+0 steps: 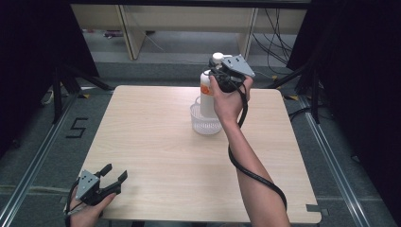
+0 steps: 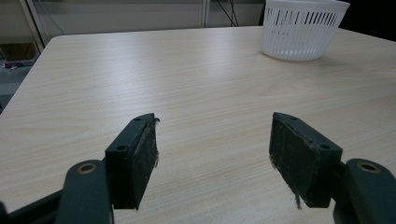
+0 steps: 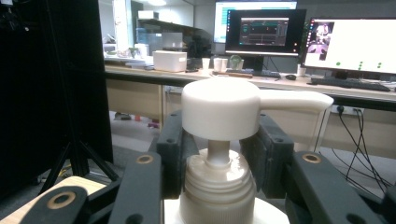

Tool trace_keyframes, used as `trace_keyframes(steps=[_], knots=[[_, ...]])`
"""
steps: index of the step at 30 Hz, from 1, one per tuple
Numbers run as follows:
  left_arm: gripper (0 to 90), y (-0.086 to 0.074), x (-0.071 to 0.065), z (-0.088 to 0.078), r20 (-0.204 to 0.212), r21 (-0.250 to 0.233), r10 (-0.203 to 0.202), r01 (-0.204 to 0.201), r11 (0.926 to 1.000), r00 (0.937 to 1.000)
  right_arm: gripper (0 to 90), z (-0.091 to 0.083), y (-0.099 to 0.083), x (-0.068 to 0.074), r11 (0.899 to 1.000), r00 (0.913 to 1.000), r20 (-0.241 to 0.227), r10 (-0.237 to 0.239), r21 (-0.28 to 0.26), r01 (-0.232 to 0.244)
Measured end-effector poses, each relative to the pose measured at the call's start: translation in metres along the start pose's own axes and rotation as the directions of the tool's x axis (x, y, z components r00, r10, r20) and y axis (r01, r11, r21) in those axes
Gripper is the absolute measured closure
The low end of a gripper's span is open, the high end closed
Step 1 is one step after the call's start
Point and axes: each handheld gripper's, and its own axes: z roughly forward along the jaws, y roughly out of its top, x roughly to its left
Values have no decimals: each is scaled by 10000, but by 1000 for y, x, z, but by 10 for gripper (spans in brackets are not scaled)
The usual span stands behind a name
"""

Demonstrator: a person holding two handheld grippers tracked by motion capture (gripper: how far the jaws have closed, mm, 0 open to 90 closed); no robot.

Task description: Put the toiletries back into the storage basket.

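Note:
A white pump bottle (image 1: pixel 206 92) with an orange label stands upright, its base at the rim of a white slotted basket (image 1: pixel 205 122); I cannot tell whether it rests inside. My right gripper (image 1: pixel 218 71) is shut on the bottle's neck just under the pump head (image 3: pixel 219 107), with one black jaw on each side of the cap (image 3: pixel 218 184). My left gripper (image 1: pixel 116 172) stays low at the table's near left corner. Its jaws are open with nothing between them (image 2: pixel 212 149). Farther along the table from the left gripper is the basket (image 2: pixel 303 32).
The light wooden table (image 1: pixel 156 142) has bare surface around the basket. Black stand legs (image 1: pixel 61 85) are on the floor to the left and right. A desk with monitors (image 3: pixel 266 32) lies beyond the table. The right gripper's cable (image 1: pixel 255 175) trails along the forearm.

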Motion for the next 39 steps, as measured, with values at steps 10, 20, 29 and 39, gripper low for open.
trace_keyframes(steps=[10, 20, 29, 39], knots=[[318, 0, 0, 1, 52, -74, -2, 2, 10000, 10000, 612, 6, -2, 1, 10000, 10000, -11, -54, 75, 54], [318, 0, 1, 1, 60, -82, -24, 24, 10000, 10000, 612, 12, -7, 3, 9999, 10000, -27, 3, 157, -3], [318, 0, 1, 1, 59, -96, -46, 47, 9999, 10000, 612, 15, -13, 4, 9993, 9999, 0, 129, 346, -129], [318, 0, 1, 1, 67, -110, -65, 66, 9999, 10000, 612, 18, -22, 5, 9983, 10000, -53, -20, 578, 23]])
